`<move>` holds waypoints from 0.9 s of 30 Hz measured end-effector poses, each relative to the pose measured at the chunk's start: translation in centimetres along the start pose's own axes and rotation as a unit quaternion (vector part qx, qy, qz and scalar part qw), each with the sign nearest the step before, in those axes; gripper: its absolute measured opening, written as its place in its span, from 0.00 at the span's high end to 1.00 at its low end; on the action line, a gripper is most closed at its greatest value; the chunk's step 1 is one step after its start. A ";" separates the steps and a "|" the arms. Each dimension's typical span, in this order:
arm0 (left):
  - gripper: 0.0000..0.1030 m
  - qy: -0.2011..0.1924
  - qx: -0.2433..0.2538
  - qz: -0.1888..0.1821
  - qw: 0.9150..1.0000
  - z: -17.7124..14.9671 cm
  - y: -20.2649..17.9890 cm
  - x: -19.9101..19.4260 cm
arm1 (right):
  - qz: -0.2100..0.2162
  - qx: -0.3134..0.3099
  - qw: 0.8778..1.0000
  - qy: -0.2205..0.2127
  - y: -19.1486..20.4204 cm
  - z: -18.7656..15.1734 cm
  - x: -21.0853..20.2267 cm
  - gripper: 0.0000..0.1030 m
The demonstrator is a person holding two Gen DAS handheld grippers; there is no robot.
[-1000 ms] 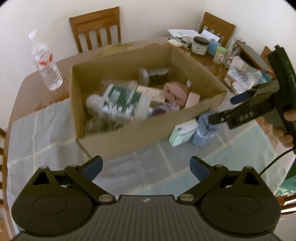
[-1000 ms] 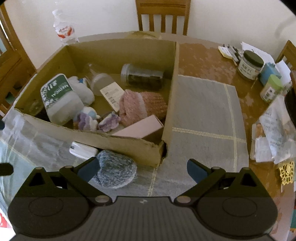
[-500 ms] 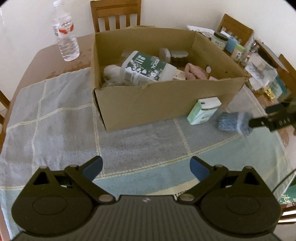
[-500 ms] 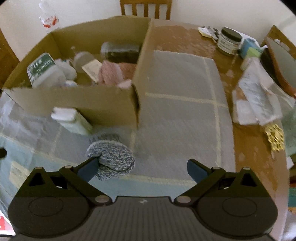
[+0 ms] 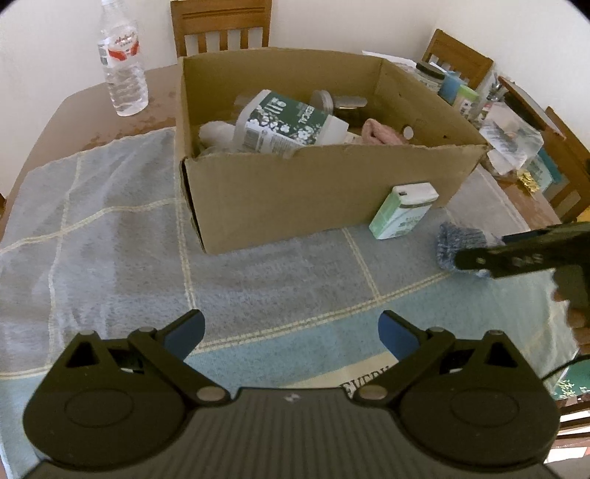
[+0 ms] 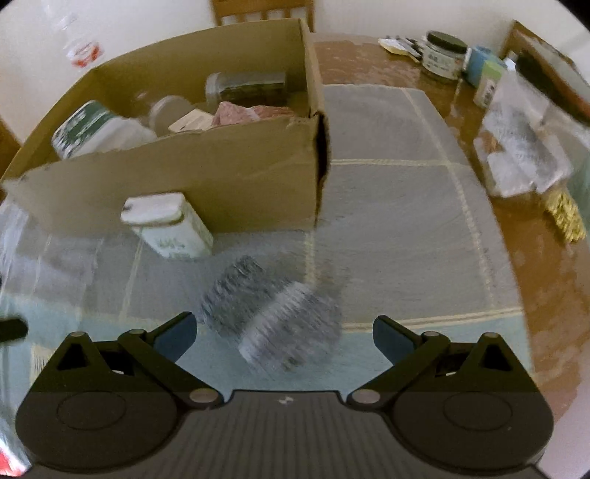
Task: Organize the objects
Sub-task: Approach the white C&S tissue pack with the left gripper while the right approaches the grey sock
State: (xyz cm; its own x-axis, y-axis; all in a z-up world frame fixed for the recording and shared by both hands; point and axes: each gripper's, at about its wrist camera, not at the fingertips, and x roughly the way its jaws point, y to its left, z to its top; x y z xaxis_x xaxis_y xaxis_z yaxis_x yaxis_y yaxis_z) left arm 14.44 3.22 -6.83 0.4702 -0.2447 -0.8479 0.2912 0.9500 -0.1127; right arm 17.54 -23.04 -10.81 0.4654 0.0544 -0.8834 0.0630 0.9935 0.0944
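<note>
soft, even daylight; shadows are faint. the left wrist view is sharp, with mild glare on the water bottle point(image 5: 123, 70). the right wrist view carries motion blur, strongest on the grey knitted item point(image 6: 271, 318) and the clutter at right. both views bend at the edges, with dark vignetted corners.

Water bottle point(image 5: 123, 70) on table corner; wooden chair point(image 5: 220, 24) behind.
</note>
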 end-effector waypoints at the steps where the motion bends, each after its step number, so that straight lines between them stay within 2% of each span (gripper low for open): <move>1: 0.03 -0.001 0.001 -0.002 1.000 0.0 0.1 0.1 | -0.007 0.009 1.000 -0.006 0.3 -0.1 0.5 0.00; 6: 0.03 -0.005 0.006 -0.006 1.000 -0.2 0.3 0.3 | -0.033 0.032 0.999 -0.013 0.8 -0.2 2.1 0.00; 10: 0.03 -0.002 -0.004 -0.003 1.000 -0.2 0.0 0.5 | -0.029 0.026 0.999 -0.014 -0.3 -0.7 1.8 0.00; 17: 0.03 -0.010 -0.037 0.015 0.999 0.6 -2.1 0.6 | -0.021 -0.050 0.999 0.006 -2.1 -1.3 1.3 0.00; 20: 0.03 -0.013 -0.047 0.019 0.999 1.4 -3.8 1.2 | -0.001 -0.074 0.997 0.019 -3.5 -1.2 1.1 0.00; 25: 0.03 -0.025 -0.062 0.033 0.997 3.1 -6.3 2.1 | 0.015 -0.146 0.989 0.015 -3.5 -1.6 1.1 0.00; 27: 0.03 -0.030 -0.071 0.038 0.996 3.7 -6.8 2.6 | 0.022 -0.155 0.988 0.012 -3.6 -1.6 1.1 0.00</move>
State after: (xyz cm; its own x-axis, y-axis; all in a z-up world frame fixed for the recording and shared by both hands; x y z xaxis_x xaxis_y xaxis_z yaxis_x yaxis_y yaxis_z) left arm 16.76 -4.59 -6.32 0.5367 -0.1772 -0.8249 0.1337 0.9832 -0.1242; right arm 16.43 -26.36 -12.89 0.4397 0.0969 -0.8929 -0.2323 0.9726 -0.0089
